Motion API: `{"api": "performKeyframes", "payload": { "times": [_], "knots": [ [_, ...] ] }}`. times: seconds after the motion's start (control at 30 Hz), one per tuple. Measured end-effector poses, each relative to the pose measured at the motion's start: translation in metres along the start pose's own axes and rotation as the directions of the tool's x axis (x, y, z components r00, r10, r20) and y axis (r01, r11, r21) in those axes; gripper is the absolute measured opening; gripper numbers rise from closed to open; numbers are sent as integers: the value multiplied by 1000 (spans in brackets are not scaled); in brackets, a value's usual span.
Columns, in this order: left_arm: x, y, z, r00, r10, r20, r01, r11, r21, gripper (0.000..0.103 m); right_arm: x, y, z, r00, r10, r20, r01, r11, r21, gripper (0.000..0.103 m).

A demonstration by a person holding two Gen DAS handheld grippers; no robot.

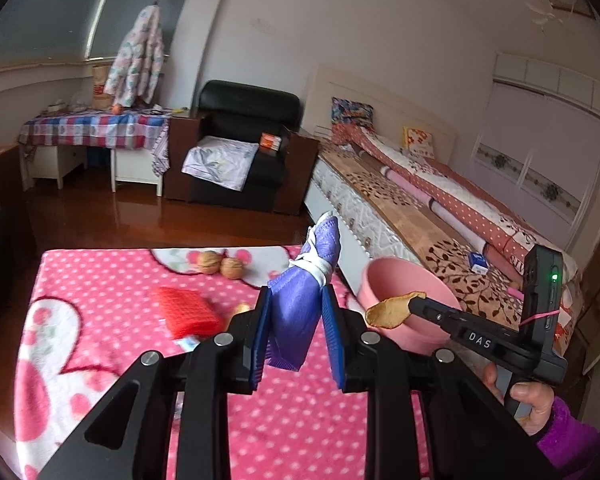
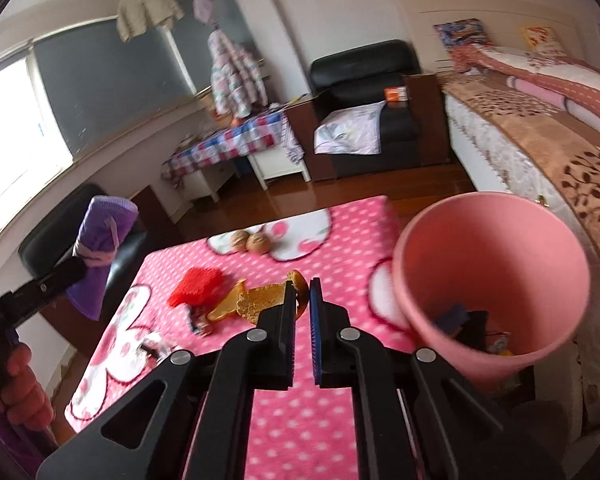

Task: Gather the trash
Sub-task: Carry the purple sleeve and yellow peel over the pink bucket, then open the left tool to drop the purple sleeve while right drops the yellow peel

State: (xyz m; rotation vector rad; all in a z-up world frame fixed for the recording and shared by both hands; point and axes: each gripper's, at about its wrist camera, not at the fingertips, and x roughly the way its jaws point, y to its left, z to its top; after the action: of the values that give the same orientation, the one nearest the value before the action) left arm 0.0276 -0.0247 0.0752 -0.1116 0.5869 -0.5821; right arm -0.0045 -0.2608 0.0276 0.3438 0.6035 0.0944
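My left gripper (image 1: 296,312) is shut on a purple cloth bundle (image 1: 304,300) tied with a white band, held above the pink dotted table (image 1: 100,280); the bundle also shows in the right wrist view (image 2: 100,240). My right gripper (image 2: 302,300) is shut on an orange peel (image 2: 260,298), seen in the left wrist view (image 1: 392,310) in front of the pink bin (image 1: 384,276). The pink bin (image 2: 492,248) stands at the table's right edge with some trash inside. A red mesh piece (image 1: 188,312) and a small wrapper (image 1: 188,344) lie on the table.
Two walnuts (image 1: 220,266) sit near the table's far edge. A bed (image 1: 440,208) runs along the right, behind the bin. A black armchair (image 1: 244,148) and a desk with a checked cloth (image 1: 92,128) stand across the wooden floor.
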Motion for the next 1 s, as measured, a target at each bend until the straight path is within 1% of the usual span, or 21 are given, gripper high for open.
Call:
{"api": "performKeyframes", "payload": {
  "times": [0.2,0.33,0.47,0.6,0.8,1.0],
  "knots": [
    [42,-30,4,998,-58,-40,59,998,13,24,-14,-44,8,997,-72,33,70,996,61,7],
    [69,-58,5,994,-88,-71,92,994,56,24,-20,-65,10,992,-115,53,111,991,81,7],
    [100,-90,3,987,-118,-111,128,988,91,24,-25,-85,9,983,-170,70,164,983,88,7],
    [128,-117,-1,979,-141,-150,158,981,114,24,-26,-105,7,974,-214,69,206,973,107,7],
    [168,-150,-10,968,-145,-206,174,976,132,25,-26,-130,2,965,-255,55,246,961,127,7],
    [201,-161,-21,959,-123,-254,162,977,140,26,-23,-150,-1,957,-288,43,280,950,139,7]
  ]
}}
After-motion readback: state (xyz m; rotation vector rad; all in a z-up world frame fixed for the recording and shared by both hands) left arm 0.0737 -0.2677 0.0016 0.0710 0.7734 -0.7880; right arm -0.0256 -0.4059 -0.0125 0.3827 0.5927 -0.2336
